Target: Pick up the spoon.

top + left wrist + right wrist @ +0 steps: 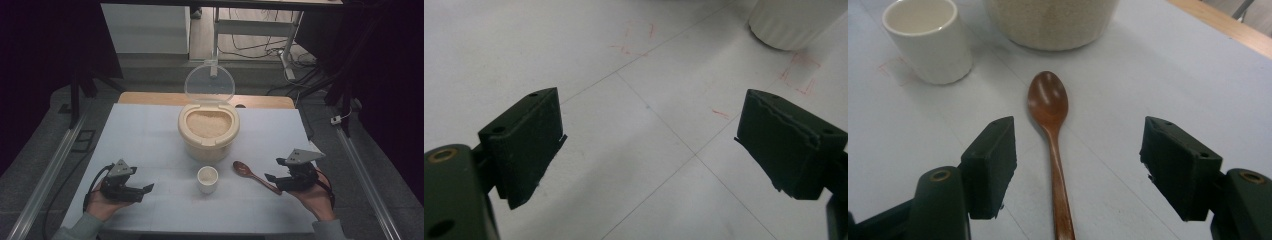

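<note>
A cream rice container (pixel 208 132) stands in the middle of the table with its clear lid (pixel 209 83) flipped up and rice inside. In front of it sits a small white cup (pixel 207 179) (pixel 928 37) (pixel 791 22), empty. A brown wooden spoon (pixel 254 176) (pixel 1052 135) lies to the cup's right, bowl toward the container. My right gripper (pixel 274 170) (pixel 1078 165) is open, its jaws on either side of the spoon's handle without touching it. My left gripper (pixel 146 191) (pixel 649 150) is open over bare table, left of the cup.
A white sheet (pixel 150 135) covers the table, with faint red marks near the cup. A wooden table edge (pixel 150 97) shows at the back. Metal rails run along both sides, and desk legs with cables stand beyond.
</note>
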Demonstrator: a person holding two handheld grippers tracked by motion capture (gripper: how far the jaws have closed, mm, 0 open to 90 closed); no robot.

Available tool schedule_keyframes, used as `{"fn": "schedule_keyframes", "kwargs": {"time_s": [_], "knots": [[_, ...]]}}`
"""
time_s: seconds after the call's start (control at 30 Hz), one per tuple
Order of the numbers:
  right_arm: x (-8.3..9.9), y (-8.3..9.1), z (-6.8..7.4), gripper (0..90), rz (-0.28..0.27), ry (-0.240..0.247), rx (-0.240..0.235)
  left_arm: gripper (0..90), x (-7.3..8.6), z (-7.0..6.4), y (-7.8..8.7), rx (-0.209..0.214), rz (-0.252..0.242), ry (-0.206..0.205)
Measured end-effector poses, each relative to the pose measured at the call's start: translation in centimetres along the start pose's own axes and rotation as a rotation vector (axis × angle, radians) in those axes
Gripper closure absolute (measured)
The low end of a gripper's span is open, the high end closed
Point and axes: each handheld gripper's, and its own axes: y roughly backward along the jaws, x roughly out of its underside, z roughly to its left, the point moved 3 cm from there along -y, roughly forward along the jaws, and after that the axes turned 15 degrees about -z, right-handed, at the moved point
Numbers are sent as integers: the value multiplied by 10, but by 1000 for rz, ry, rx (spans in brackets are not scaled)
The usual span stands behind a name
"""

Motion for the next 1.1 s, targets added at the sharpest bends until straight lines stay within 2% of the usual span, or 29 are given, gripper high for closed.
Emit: {"fn": "schedule_keyframes", "kwargs": {"time_s": [0.23,0.27,0.3,0.33,0.37,0.43,0.67,0.8,0.87,1.1], "knots": [[-5,-19,-1,305,144,8,-32,111,0,0,-2,5,6,-3],[-5,-19,-1,305,144,8,-32,111,0,0,-2,5,6,-3],[-5,-24,-1,305,179,15,-29,110,0,0,-2,5,6,-4],[-5,-24,-1,305,179,15,-29,110,0,0,-2,4,6,-5],[-4,-29,-2,306,215,17,-29,110,0,0,-2,4,6,-5],[-1,-35,-3,308,253,22,-25,110,1,0,-2,4,6,-5],[14,-47,-4,342,359,19,-39,110,1,0,-2,4,8,-8],[21,-48,-6,368,397,22,-44,110,1,-1,-2,7,10,-12],[23,-48,-6,377,405,8,-47,110,1,-2,-2,7,14,-13],[26,-52,-7,405,417,6,-56,110,2,-2,-3,7,17,-16]]}}
